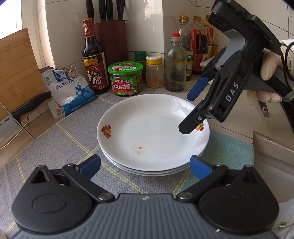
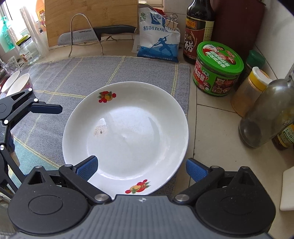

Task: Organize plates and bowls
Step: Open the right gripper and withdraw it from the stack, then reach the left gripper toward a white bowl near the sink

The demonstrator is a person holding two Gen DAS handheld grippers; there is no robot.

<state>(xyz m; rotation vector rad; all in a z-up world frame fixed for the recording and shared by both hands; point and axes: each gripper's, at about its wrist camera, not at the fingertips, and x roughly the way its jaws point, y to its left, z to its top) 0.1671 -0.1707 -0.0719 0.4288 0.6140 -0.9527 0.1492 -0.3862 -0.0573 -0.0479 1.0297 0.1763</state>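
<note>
A stack of white plates with fruit decals (image 1: 152, 134) sits on a grey checked mat (image 1: 55, 147); the top plate (image 2: 126, 132) carries a small brown stain. My left gripper (image 1: 145, 166) is open and empty, just short of the stack's near rim. My right gripper (image 2: 141, 168) is open and empty, its jaws wide above the plate's near edge; in the left wrist view it (image 1: 191, 112) hovers over the stack's right side. Two bowls (image 2: 16, 82) stand at the far left of the right wrist view.
Behind the plates stand a vinegar bottle (image 1: 93, 60), a green-lidded jar (image 1: 125, 79), a yellow-capped spice jar (image 1: 154, 71), several bottles (image 1: 174, 64) and a salt bag (image 1: 73, 90). A knife on a rack (image 2: 97, 35) leans by a cutting board (image 2: 90, 16). A cardboard box (image 1: 273, 156) is at the right.
</note>
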